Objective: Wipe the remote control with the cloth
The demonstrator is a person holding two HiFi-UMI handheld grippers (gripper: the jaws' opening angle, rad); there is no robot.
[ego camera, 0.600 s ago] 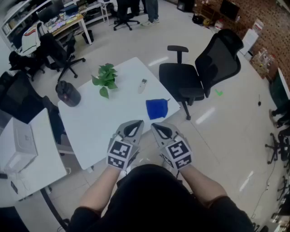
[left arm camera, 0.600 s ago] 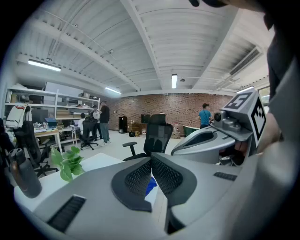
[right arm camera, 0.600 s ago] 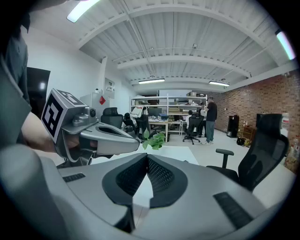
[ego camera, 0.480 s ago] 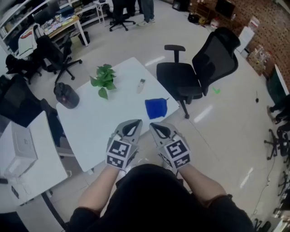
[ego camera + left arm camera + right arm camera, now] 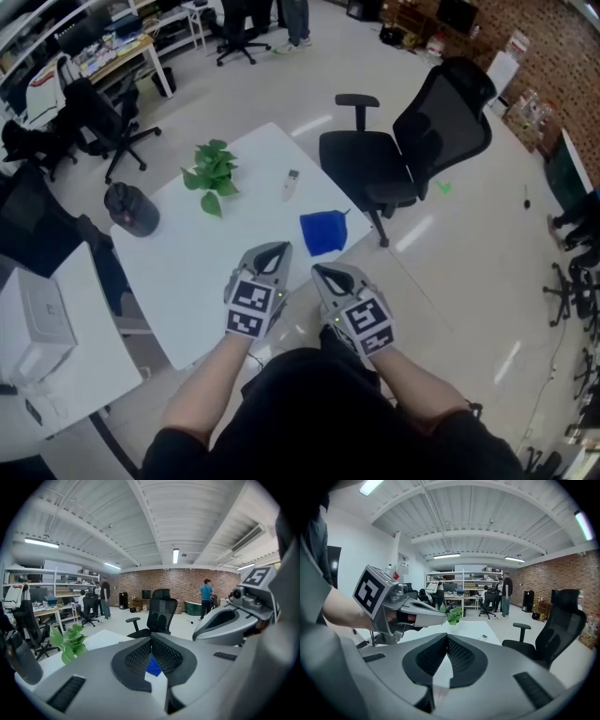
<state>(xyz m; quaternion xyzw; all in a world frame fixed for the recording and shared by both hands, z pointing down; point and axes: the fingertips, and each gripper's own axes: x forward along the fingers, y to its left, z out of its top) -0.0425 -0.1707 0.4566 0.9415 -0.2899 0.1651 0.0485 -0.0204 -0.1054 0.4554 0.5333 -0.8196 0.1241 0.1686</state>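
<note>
A small grey remote control (image 5: 292,183) lies on the white table (image 5: 197,272), towards its far edge. A folded blue cloth (image 5: 323,232) rests near the table's right corner; a part of the cloth (image 5: 153,666) shows just past my left jaws. My left gripper (image 5: 276,248) hovers over the table's near edge, shut and holding nothing. My right gripper (image 5: 322,273) is beside it, just off the table's edge, also shut and bare. In the right gripper view the remote control (image 5: 484,637) appears far off on the table.
A potted green plant (image 5: 212,173) and a dark flask (image 5: 130,208) stand on the table's left part. A black office chair (image 5: 412,150) stands just beyond the right corner. Another white desk (image 5: 42,337) sits at the left. People stand far off by the shelves.
The head view has shifted slightly, so the table sits a little nearer. Both grippers stay side by side at the near edge, shut as before.
</note>
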